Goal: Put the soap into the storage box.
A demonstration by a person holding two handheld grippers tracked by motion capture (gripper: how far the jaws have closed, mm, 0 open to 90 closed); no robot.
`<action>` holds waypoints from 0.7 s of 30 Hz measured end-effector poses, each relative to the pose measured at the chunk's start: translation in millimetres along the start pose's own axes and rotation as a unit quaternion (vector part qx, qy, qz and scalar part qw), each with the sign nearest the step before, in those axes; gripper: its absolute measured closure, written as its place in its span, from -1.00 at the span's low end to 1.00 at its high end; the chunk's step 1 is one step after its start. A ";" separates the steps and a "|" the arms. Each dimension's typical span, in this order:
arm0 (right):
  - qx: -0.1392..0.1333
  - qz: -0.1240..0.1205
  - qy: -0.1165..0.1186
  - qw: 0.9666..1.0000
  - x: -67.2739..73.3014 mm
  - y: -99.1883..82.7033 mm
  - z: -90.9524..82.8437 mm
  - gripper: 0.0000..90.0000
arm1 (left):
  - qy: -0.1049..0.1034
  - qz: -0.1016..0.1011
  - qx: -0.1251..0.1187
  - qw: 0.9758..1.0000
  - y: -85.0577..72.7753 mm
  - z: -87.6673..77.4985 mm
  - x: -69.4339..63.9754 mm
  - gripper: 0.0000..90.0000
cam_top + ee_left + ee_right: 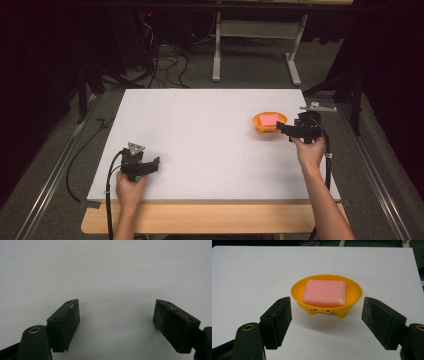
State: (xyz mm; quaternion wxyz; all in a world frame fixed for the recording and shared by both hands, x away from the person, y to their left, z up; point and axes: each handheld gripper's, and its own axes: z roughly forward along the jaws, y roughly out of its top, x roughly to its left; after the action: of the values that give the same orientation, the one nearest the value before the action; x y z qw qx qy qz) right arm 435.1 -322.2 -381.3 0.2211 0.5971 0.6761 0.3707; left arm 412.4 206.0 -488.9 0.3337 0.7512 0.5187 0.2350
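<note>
1. Left gripper (150, 166): table's 7 o'clock, jaws wide, empty.
2. Right gripper (326, 316): jaws apart, nothing gripped, just short of dish.
3. Orange plastic footed soap dish (355, 291), table's 3 o'clock: light, rigid; probably best pinched at the rim.
4. Pink rectangular soap bar (324, 293) inside dish: loose, likely slippery.

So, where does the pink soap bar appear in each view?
High view: the pink soap bar lies in the orange dish, right of centre, near the right gripper.
Left gripper view: not in it.
Right gripper view: centre, beyond the open jaws.
Shared landmark: the white table.
</note>
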 end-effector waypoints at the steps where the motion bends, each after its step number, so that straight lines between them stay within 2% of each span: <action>1: -0.002 -0.001 0.002 1.000 -0.1 -1.0 -1.2 -0.45 | 0.000 0.000 0.001 1.000 0.0 -0.1 0.0 -0.52; 21: -0.024 -0.008 0.012 1.000 -0.4 -21.4 -21.2 -0.43 | 0.001 0.001 0.000 1.000 -0.1 -0.1 -0.2 -0.52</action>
State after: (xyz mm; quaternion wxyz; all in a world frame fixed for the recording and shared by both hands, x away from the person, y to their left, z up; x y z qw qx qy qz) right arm 405.7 -327.9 -384.4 0.2301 0.5819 0.6745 0.3917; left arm 412.2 205.9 -488.9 0.3332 0.7518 0.5178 0.2359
